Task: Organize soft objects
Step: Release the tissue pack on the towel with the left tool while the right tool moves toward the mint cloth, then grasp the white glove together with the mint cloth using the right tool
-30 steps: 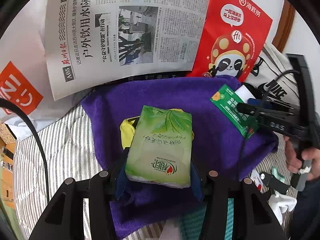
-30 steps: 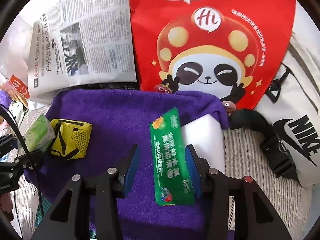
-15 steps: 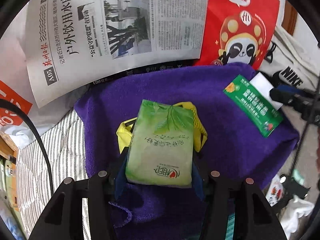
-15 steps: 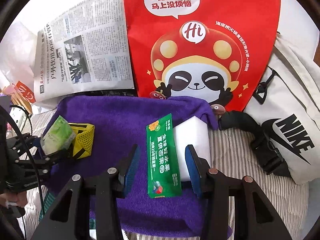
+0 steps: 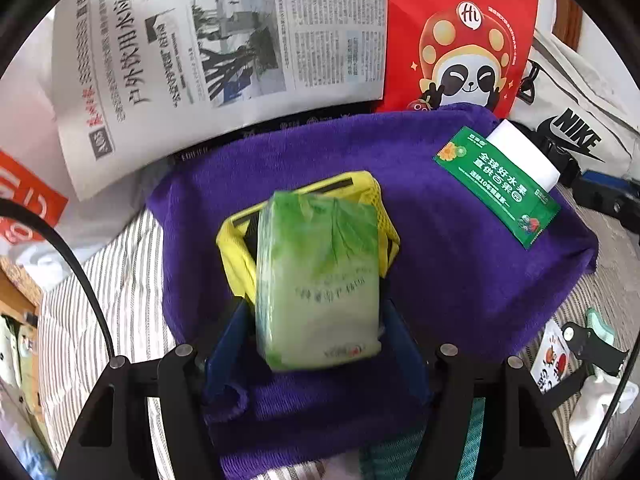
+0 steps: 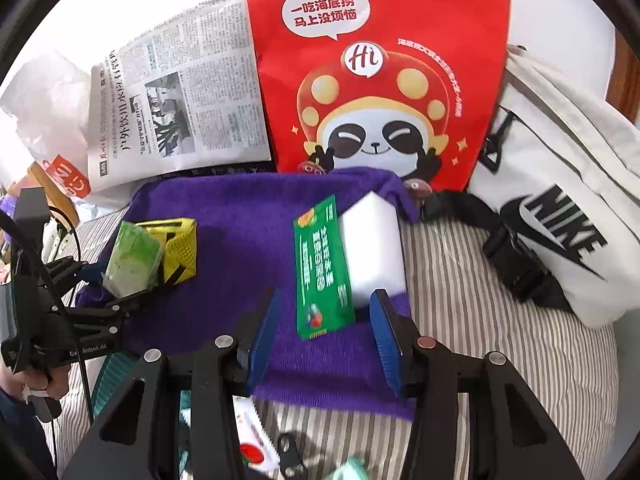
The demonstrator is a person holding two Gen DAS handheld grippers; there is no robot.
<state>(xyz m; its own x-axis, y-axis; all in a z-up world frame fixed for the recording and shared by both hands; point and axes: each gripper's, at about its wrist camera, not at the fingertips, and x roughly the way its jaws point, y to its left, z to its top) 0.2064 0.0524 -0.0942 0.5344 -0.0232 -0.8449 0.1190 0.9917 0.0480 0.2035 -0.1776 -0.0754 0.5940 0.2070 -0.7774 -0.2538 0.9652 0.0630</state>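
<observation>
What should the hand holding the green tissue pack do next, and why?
Probably finish letting go and lift away. The left gripper has its jaws opening around the green tissue pack, which already sits over the yellow mesh pouch on the purple towel. A gap shows beside each blue pad, so the pack looks placed.

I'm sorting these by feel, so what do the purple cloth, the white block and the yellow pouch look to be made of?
Purple cloth: looks like terry or microfibre towelling, matte, with a fuzzy nap and soft rumpled edges.
White block: probably foam sponge, matte, with crisp corners and no wrapper or print visible.
Yellow pouch: seems to be woven mesh fabric with black trim; the open weave shows on its side.
</observation>
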